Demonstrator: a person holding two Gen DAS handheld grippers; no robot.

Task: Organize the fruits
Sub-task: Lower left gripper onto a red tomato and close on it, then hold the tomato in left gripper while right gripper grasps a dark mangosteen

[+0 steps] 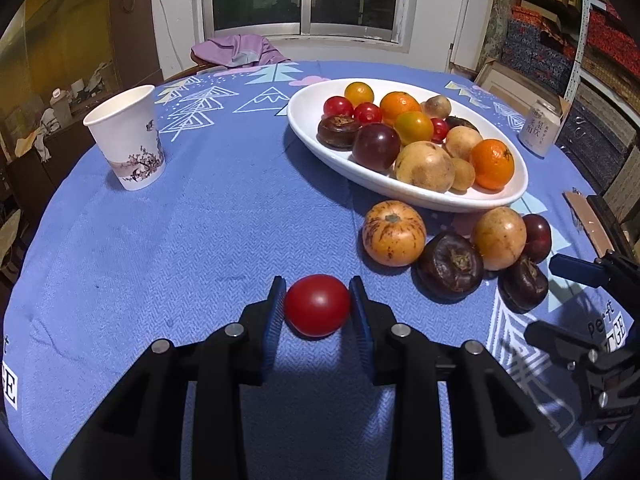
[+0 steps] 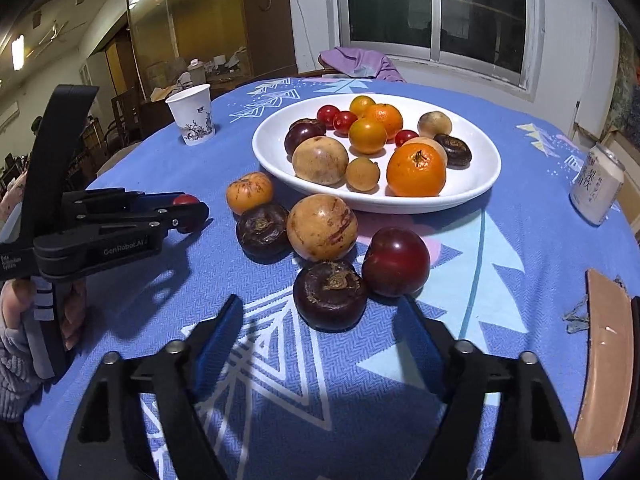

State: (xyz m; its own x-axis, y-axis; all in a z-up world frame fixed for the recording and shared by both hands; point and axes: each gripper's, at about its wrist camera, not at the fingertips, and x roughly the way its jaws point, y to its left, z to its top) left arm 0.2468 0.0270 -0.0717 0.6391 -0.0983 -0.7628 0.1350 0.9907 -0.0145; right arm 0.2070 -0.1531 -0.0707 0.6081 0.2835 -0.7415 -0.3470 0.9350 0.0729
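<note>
Blue woven tablecloth [image 1: 200,240] with white tree prints covers the round table, and on it sits the big oval white ceramic dish [image 1: 312,128], heaped with oranges, small tomatoes, dark plums and tan fruits. Just in front of the dish lies a loose cluster: a striped orange-tan round fruit [image 1: 394,233], a dark brown wrinkled fruit [image 2: 330,295], a glossy dark red plum [image 2: 396,262] and more beside them. Over to the far left stands a white paper cup with a blossom print [image 1: 128,138]. The left gripper [image 1: 318,308] is clamped on a small smooth red tomato [image 1: 317,305], blue pads pressing both its sides, the tomato down at the cloth, well apart from the dish; it looks slightly oval, long axis running pad to pad, and its stem end cannot be made out. The right gripper [image 2: 320,316] hangs with jaws apart, nothing gripped, the dark brown wrinkled fruit just ahead of its tips, stem scar facing up.
</note>
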